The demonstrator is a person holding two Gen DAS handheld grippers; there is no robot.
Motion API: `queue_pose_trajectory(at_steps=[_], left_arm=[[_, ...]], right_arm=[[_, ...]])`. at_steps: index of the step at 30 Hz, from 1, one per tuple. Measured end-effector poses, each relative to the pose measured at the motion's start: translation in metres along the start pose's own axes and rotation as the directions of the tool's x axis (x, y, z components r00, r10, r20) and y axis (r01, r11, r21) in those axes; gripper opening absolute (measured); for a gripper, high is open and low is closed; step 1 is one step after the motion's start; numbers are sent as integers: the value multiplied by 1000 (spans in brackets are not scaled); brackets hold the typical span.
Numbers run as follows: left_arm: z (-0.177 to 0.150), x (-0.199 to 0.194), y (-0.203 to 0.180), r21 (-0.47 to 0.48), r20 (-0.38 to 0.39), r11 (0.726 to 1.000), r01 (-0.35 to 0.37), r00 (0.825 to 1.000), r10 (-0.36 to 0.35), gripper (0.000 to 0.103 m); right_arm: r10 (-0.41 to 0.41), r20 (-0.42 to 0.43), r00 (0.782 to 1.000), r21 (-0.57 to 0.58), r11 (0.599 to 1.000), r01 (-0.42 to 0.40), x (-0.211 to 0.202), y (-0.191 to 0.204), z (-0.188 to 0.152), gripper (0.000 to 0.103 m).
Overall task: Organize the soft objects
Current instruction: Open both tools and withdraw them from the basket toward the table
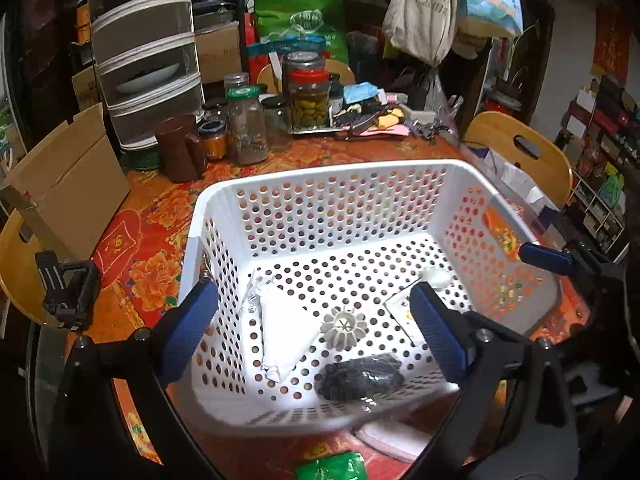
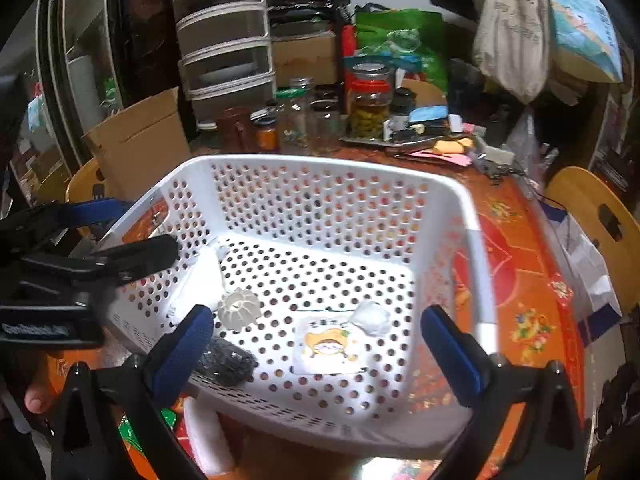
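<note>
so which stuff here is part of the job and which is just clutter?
Job:
- white basket
- in it: white pouch, ribbed white piece, dark bag, cartoon packet, white wad
- in front of basket: white pad, green packet

Clutter:
- jars
- brown mug
- cardboard box
- drawer unit
- green bag
- chairs

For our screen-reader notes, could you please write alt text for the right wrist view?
The open right tool hovers over a white perforated basket holding a cartoon-printed packet, a ribbed white ball and a dark bundle. Behind it, jars crowd the red floral tablecloth.
</note>
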State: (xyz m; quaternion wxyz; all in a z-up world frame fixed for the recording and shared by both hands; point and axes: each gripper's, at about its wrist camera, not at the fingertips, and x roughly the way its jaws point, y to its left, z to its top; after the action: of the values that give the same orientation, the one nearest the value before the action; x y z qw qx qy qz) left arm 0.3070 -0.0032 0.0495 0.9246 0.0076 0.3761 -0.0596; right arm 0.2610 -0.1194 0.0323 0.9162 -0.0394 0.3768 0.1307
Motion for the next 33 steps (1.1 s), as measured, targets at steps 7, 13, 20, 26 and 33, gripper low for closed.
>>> queue_pose_trajectory(at_steps=[7,13,20,26,33], left_arm=[[-8,-33,2,-24,51,1000,20,999,-18,99],[-17,-54,6,-46,73,999,21,997,-17,100],[-45,-82,9,-36,91,999,10,996,-7,102],[-98,-86,12,-49,64,999,4,998,0,103],[-167,-52,13,-72,-40,997,-14,999,11,102]], right_arm=[[4,30,1000,22,1000,-5,-20,-13,-12,103],[-15,62,998,12,1000,15,-38,-8,-17,103],[-23,97,995,4,1000,23,-62,-4,-31,103],[-35,105,994,16,999,34,-74,-5,-57,103],[-6,76,997,82,997,0,-64,-12,-107,103]])
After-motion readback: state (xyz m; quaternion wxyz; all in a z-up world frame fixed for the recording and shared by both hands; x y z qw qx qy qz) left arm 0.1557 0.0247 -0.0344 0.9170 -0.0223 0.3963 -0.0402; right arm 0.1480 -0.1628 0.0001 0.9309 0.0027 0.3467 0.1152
